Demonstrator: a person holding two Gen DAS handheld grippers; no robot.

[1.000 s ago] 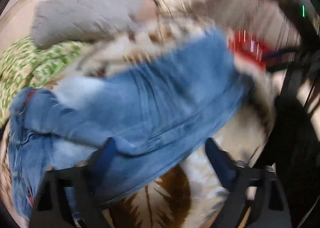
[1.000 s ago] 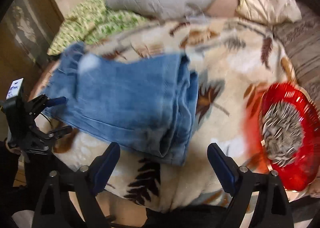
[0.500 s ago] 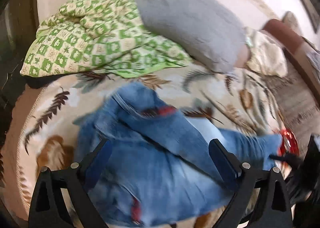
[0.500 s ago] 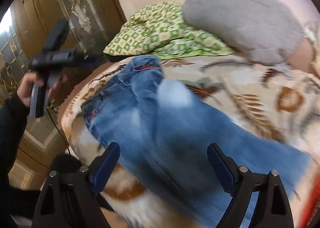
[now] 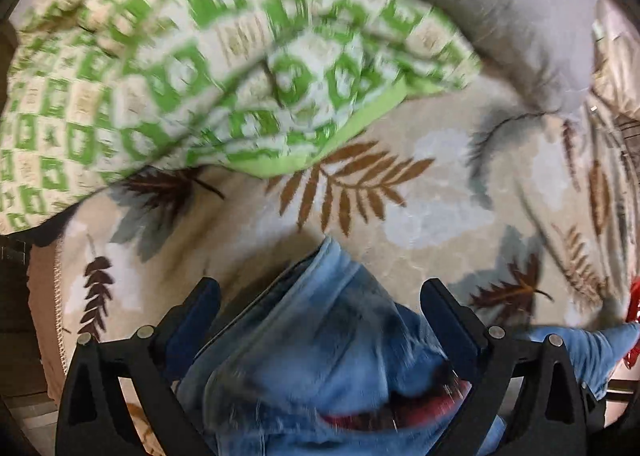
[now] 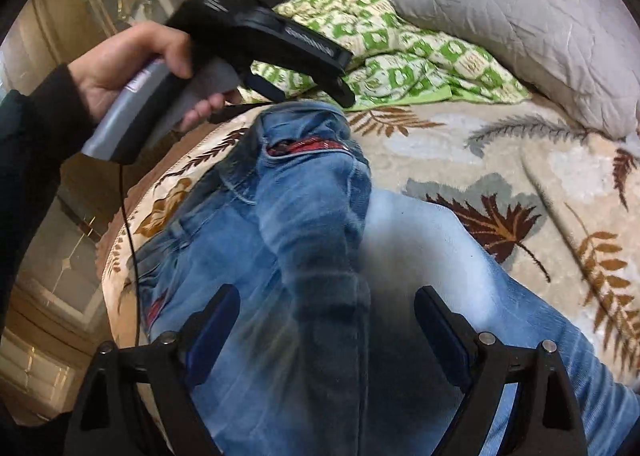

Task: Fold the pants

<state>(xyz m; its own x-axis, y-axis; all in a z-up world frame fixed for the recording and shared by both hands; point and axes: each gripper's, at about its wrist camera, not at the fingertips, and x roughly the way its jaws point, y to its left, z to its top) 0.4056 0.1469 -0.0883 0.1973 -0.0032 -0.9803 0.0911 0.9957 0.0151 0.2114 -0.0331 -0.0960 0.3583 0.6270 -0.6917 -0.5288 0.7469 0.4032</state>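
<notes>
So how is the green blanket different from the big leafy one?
The green blanket has a checked pattern; the leafy blanket has brown and grey leaves on beige. The green one lies bunched up by the grey pillow; the leafy one is spread flat under the jeans. Both are on the bed.

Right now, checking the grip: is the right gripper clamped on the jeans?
No, the right gripper hangs open above the jeans, pads clear of the denim.

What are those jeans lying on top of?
The jeans lie on a cream blanket printed with brown and grey leaves. It shows all around them; whatever is directly beneath the denim, and under the blanket, is covered.
</notes>
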